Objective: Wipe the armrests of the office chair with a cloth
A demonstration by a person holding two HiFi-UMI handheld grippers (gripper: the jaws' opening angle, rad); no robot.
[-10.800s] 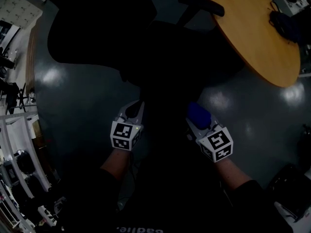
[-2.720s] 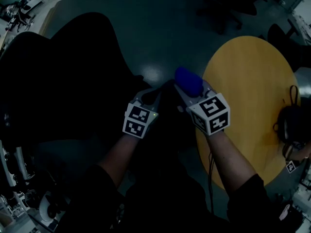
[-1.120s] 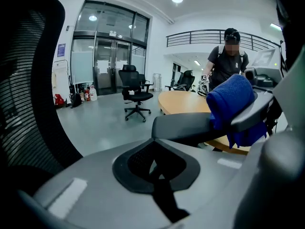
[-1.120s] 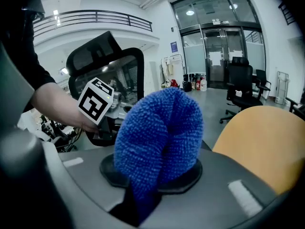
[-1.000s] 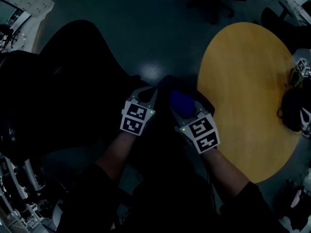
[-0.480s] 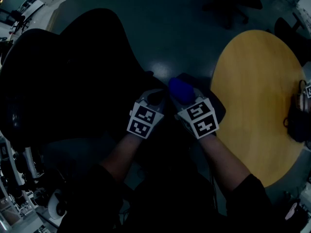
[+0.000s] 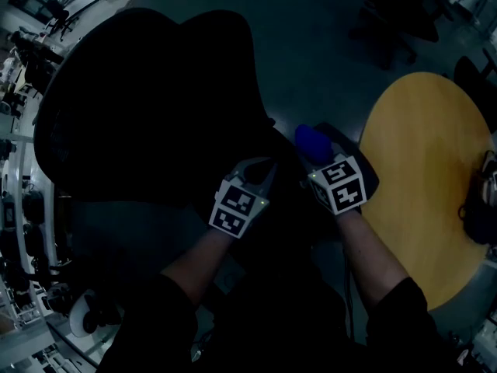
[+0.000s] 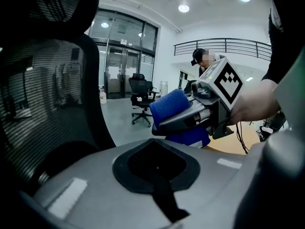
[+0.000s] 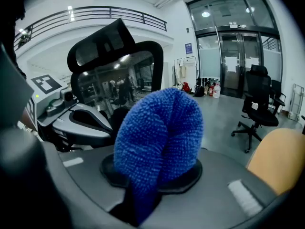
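The black office chair (image 7: 147,99) fills the left of the head view. Its dark armrest (image 7: 370,179) runs under my right gripper (image 7: 312,143), which is shut on a folded blue cloth (image 7: 311,139). In the right gripper view the cloth (image 9: 159,137) bulges up from between the jaws. My left gripper (image 7: 258,174) hovers just left of it, jaws together with nothing between them (image 8: 157,173). From the left gripper view I see the right gripper (image 8: 190,118) with the cloth (image 8: 169,106) close ahead, beside the mesh chair back (image 8: 47,80).
A round yellow table (image 7: 435,169) stands close on the right, with a dark object (image 7: 483,208) at its far edge. Another office chair (image 9: 259,101) stands on the grey floor farther off. Desks and equipment line the left edge (image 7: 23,231).
Over the last second my right gripper slid forward along the armrest with the cloth. The left gripper stayed beside it. The head camera has swung, bringing more of the chair into view.
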